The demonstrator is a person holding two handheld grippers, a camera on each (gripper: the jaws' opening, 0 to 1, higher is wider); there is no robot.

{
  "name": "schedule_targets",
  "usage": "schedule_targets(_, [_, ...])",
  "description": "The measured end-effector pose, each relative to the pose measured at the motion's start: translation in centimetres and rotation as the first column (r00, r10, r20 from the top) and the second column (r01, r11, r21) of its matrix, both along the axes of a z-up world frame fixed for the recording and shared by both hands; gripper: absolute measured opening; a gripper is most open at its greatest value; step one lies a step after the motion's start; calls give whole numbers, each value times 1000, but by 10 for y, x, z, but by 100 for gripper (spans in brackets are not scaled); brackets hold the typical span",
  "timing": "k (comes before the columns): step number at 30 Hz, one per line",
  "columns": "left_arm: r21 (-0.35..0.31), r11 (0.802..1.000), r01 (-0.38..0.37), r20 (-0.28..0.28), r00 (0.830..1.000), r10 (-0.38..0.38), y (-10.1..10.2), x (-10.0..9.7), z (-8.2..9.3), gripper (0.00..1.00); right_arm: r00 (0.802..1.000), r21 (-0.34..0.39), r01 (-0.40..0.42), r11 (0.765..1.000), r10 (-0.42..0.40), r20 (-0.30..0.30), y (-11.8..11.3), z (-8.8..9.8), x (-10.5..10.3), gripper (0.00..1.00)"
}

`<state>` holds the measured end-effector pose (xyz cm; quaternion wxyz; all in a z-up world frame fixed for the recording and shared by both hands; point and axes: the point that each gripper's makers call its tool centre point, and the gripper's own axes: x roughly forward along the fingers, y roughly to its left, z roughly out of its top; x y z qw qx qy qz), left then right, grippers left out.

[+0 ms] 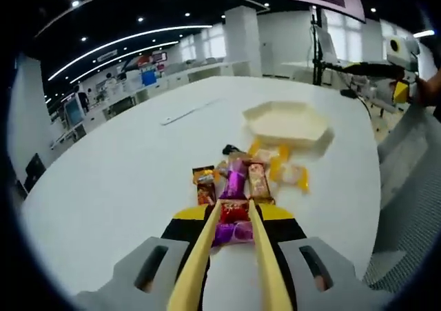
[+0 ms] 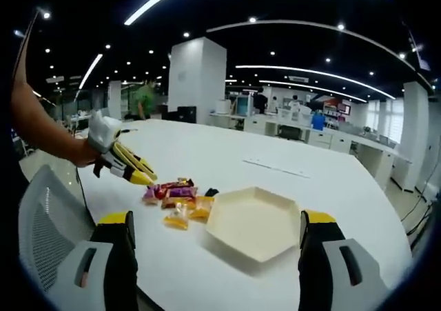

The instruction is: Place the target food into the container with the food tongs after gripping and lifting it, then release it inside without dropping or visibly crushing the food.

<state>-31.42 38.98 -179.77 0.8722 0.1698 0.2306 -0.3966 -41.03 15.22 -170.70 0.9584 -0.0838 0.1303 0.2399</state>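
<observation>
Left gripper [image 1: 234, 221] clamps yellow plastic tongs [image 1: 265, 263] over purple-wrapped sweet [image 1: 233, 232] on white table [image 1: 124, 180] | right gripper [image 2: 213, 245] spread near cream hexagonal tray [image 2: 251, 221] | I fear a slippery wrapper (grip seemingly unclosed) dropping short.

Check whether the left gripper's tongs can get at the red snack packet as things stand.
Probably yes: the left gripper has its tongs straddling the red snack packet on the table, with nothing in between.

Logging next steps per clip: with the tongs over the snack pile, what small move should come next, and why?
Probably close the left gripper to pinch the tongs on the red packet. The tong tips straddle that packet at the near edge of the snack pile, and the hexagonal container beyond looks empty.
</observation>
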Motion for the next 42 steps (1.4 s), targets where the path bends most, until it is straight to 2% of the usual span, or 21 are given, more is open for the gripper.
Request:
schedule_targets(3, [50,999,15,1,1000,-15,6,-6,-6,22,1000,-3,-5,1000,5,-2,1,0,0,97])
schedule_targets(8, [91,995,-30,-18,999,32,31,-12,-15,22,1000,4,-11,1000,11,12,2,3,0,99])
schedule_targets(10, [100,994,-48,-19,999,50,38,-12,-14,22,1000,4,-5,1000,5,8,1,2,0,98])
schedule_targets(11, [71,995,-73,-22,997,74,39,-10,-8,22,1000,7,-3,1000,3,10,1,3,0,98])
schedule_targets(12, [30,996,-83,-24,996,83,35,-9,-3,22,1000,9,-3,1000,3,10,0,3,0,98])
schedule_targets(14, [30,997,-68,-6,998,68,25,-8,5,22,1000,4,-6,1000,6,8,2,2,-1,98])
schedule_targets(15, [25,999,-40,2,999,40,14,-8,7,22,1000,2,-9,1000,9,8,2,2,-1,98])
schedule_targets(17, [51,999,0,20,1000,-1,-2,-7,5,22,1000,-2,-10,1000,10,8,2,2,-1,98])
schedule_targets(20, [43,999,21,-9,1000,-21,-18,-7,-4,22,1000,1,-4,1000,4,8,1,2,-1,98])
schedule_targets(24, [64,998,10,-56,998,-7,-19,-12,-20,22,1000,0,4,1000,-4,8,-1,2,-1,97])
schedule_targets(29, [76,997,18,-66,998,-13,-6,-21,-20,22,1000,-2,5,1000,-5,7,-1,2,-1,97])
schedule_targets(36, [67,997,-41,-67,997,45,28,-22,-11,23,1000,-1,-3,1000,3,3,0,1,0,96])
schedule_targets(38, [74,994,-81,-70,994,86,36,-19,-10,23,1000,0,-4,1000,4,1,0,1,0,96])
schedule_targets(42, [18,982,-188,-104,976,189,32,-10,-2,23,1000,-4,-5,1000,5,-1,0,0,0,96])
